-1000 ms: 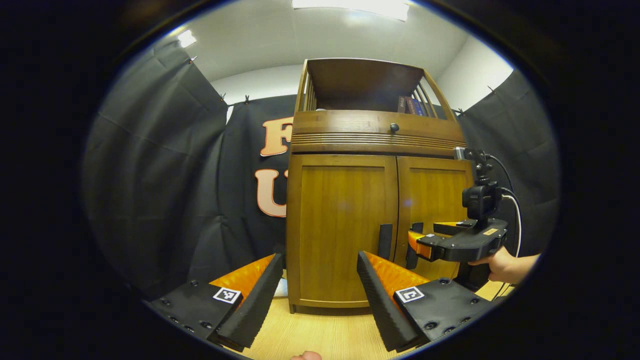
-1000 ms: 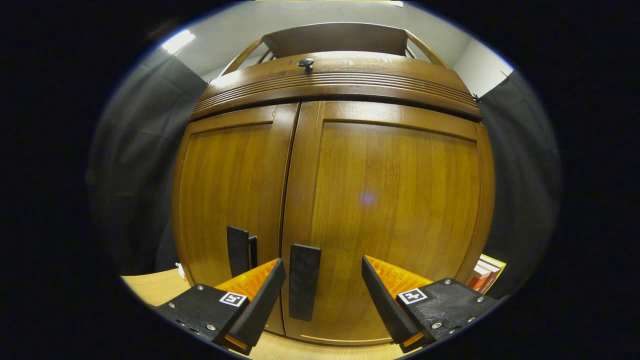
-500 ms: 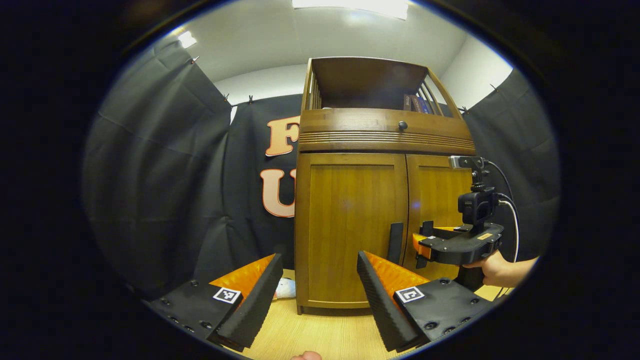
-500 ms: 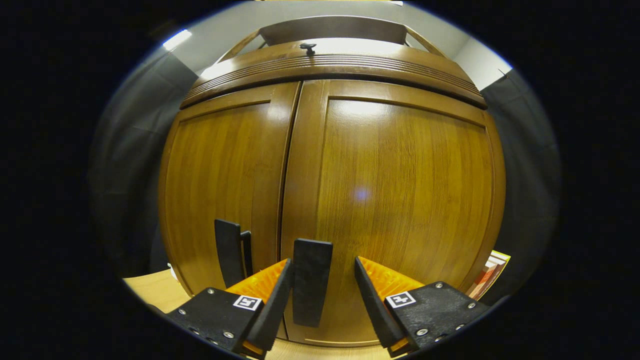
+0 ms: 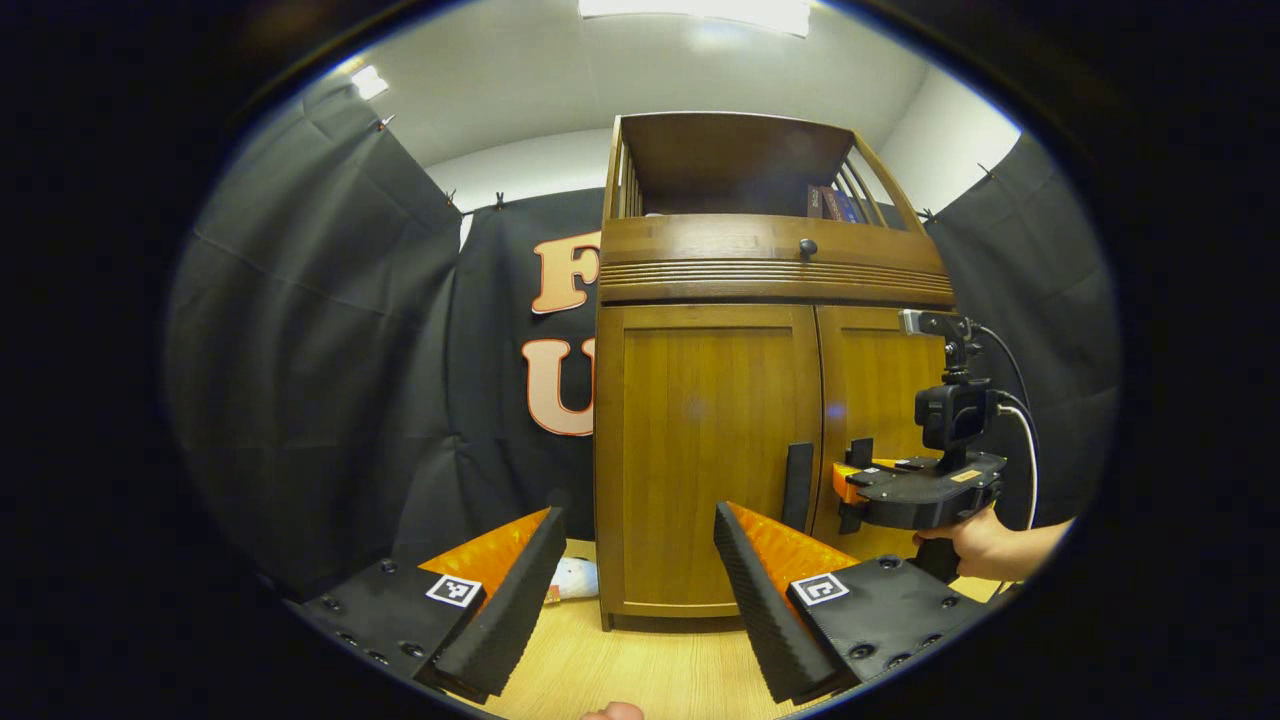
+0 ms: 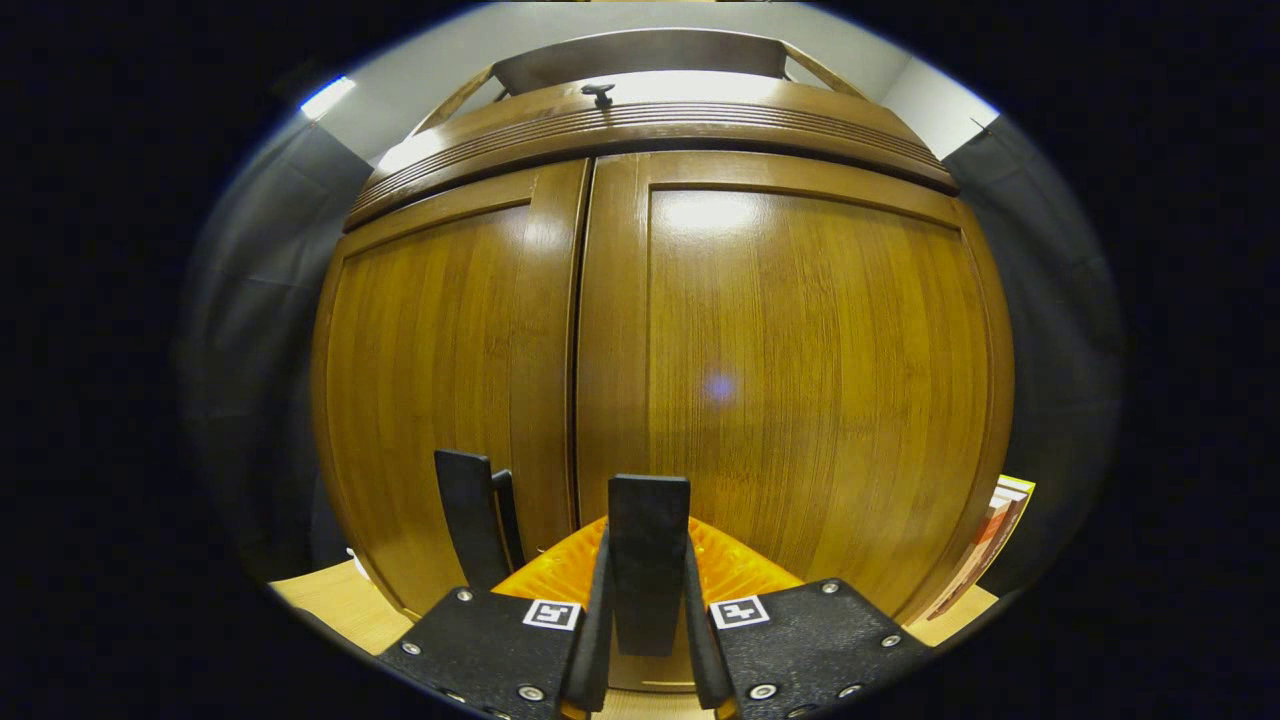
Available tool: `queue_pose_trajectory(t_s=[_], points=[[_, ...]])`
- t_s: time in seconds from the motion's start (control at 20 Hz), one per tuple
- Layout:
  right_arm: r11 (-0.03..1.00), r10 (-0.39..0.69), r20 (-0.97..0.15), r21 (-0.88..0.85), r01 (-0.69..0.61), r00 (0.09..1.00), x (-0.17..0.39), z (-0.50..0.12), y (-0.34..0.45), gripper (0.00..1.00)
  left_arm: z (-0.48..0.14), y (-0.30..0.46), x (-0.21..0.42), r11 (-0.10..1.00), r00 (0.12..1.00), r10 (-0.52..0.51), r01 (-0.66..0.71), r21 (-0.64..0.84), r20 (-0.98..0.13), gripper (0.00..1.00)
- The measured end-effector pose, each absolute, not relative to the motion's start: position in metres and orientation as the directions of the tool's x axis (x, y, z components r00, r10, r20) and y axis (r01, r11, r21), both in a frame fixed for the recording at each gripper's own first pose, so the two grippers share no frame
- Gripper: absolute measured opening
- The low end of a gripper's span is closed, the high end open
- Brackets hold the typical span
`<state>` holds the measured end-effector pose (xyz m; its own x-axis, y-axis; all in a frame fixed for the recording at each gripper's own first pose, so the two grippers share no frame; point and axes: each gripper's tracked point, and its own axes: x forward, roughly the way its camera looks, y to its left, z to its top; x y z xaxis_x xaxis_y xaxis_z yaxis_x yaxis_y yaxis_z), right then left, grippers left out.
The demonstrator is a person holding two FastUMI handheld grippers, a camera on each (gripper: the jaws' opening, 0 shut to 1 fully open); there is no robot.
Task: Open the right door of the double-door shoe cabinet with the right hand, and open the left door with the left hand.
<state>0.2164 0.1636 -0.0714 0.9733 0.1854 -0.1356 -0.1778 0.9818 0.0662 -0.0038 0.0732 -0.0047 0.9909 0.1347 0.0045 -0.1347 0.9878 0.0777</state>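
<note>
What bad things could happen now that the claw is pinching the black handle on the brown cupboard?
1. The right claw is shut on the flat black handle of the right wooden door, low on it; a crooked pull might make it slip off.
2. The left claw hangs open in front of the brown wooden shoe cabinet; the swinging right door could possibly bump it.
3. The stacked books beside the cabinet might get knocked.

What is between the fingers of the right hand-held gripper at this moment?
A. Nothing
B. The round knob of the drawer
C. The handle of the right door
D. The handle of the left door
C: in the right gripper view, the right hand-held gripper has both fingers pressed on the right door's handle, beside the centre seam.
</note>
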Motion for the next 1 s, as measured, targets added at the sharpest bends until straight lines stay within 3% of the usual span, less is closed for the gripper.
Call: queue_pose_trajectory(t_s=[0.05,0.1,0.15,0.2,0.25,0.3,0.55,0.6,0.65,0.8,1.0], points=[[0.98,0.191,-0.138,0.08,-0.181,0.972,0.216,-0.072,0.163,0.35,-0.005,0.073,-0.005,0.988,0.991,0.133,-0.133,0.078,0.003,0.96],[0.979,0.192,-0.14,0.088,-0.181,0.971,0.216,-0.072,0.164,0.3,-0.005,0.071,-0.006,0.988,0.991,0.132,-0.132,0.079,0.004,0.99],[0.98,0.19,-0.146,0.081,-0.18,0.971,0.217,-0.072,0.164,0.24,-0.005,0.071,-0.007,0.988,0.991,0.131,-0.131,0.081,0.005,0.99],[0.982,0.186,-0.145,0.066,-0.178,0.972,0.217,-0.072,0.164,0.28,-0.004,0.07,-0.008,0.988,0.991,0.131,-0.131,0.084,0.006,0.99],[0.983,0.18,-0.146,0.058,-0.173,0.973,0.216,-0.072,0.164,0.22,-0.004,0.069,-0.011,0.988,0.991,0.131,-0.131,0.086,0.008,0.94],[0.984,0.176,-0.146,0.055,-0.169,0.974,0.217,-0.072,0.164,0.25,-0.003,0.07,-0.013,0.988,0.991,0.131,-0.132,0.085,0.01,0.94],[0.984,0.178,-0.17,0.043,-0.173,0.969,0.214,-0.074,0.163,0.21,0.0,0.07,-0.024,0.987,0.99,0.139,-0.14,0.079,0.014,0.94],[0.984,0.179,-0.173,0.046,-0.174,0.968,0.212,-0.074,0.162,0.21,0.003,0.069,-0.026,0.987,0.99,0.14,-0.141,0.08,0.017,0.99],[0.983,0.182,-0.176,0.046,-0.177,0.967,0.209,-0.073,0.162,0.21,0.003,0.068,-0.029,0.987,0.99,0.139,-0.141,0.08,0.02,0.94],[0.979,0.203,-0.175,0.057,-0.195,0.963,0.197,-0.071,0.16,0.18,0.006,0.066,-0.034,0.987,0.99,0.136,-0.138,0.081,0.024,0.94],[0.972,0.232,-0.175,0.064,-0.224,0.957,0.176,-0.067,0.155,0.21,0.008,0.059,-0.042,0.988,0.992,0.127,-0.128,0.086,0.022,0.94]])
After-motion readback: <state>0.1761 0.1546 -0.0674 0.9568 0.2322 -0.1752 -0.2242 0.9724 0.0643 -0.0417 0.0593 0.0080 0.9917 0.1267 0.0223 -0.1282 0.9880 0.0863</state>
